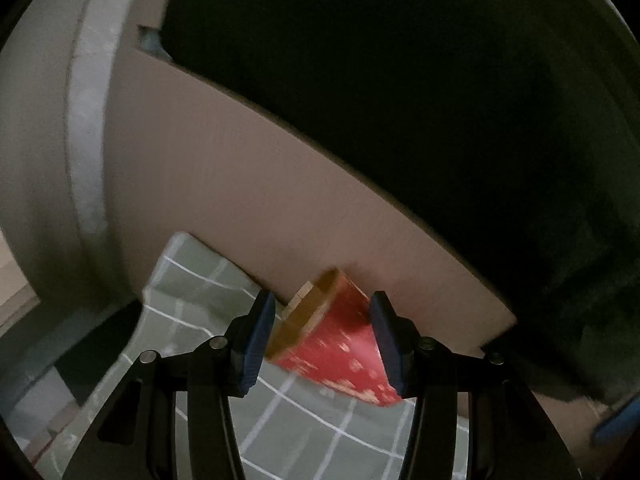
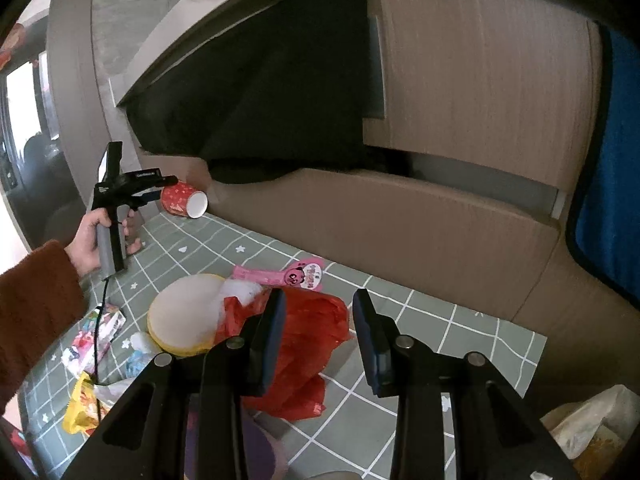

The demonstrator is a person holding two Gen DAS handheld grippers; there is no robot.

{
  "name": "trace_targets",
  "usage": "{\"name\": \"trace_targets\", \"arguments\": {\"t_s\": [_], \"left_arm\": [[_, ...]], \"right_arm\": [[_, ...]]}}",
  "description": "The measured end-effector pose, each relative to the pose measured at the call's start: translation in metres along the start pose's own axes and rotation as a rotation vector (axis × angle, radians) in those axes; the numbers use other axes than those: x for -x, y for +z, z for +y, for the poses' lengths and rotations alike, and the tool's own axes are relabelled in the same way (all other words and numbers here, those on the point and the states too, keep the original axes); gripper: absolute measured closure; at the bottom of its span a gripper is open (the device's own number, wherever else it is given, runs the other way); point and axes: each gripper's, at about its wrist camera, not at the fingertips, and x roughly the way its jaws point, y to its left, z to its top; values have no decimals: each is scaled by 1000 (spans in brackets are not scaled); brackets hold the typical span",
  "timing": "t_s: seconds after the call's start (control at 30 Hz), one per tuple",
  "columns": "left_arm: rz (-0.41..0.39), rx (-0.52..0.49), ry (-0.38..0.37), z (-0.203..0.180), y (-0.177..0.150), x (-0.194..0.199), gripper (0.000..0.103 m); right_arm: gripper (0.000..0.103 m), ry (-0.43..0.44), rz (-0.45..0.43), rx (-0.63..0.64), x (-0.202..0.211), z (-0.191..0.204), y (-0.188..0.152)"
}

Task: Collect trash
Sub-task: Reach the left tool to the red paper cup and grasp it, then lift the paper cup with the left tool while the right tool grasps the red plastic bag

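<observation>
My left gripper is shut on a red paper cup with a gold rim, held on its side above the green checked tablecloth, next to a cardboard box wall. In the right wrist view the left gripper holds the cup at the table's far left, by the box. My right gripper is open and empty above a red plastic bag. A round yellow lid, a pink wrapper and several snack wrappers lie on the cloth.
The long cardboard box holds a black bag along the table's far edge. A wooden cabinet stands behind. A blue object is at the right. A pale plastic bag lies at the lower right.
</observation>
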Motion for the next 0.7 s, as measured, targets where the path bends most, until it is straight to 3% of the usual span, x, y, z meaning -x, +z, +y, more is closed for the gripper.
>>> {"name": "trace_targets", "arguments": {"t_s": [0.17, 0.4, 0.57, 0.7], "left_arm": [[70, -97, -39, -27, -21, 9, 54], [39, -151, 54, -67, -52, 34, 86], [18, -192, 75, -96, -70, 52, 96], [32, -156, 56, -99, -83, 77, 100]], "right_arm": [[70, 4, -7, 10, 7, 2, -3], [70, 6, 2, 11, 14, 1, -12], [70, 19, 8, 13, 21, -2, -17], [70, 40, -5, -5, 31, -5, -17]]}}
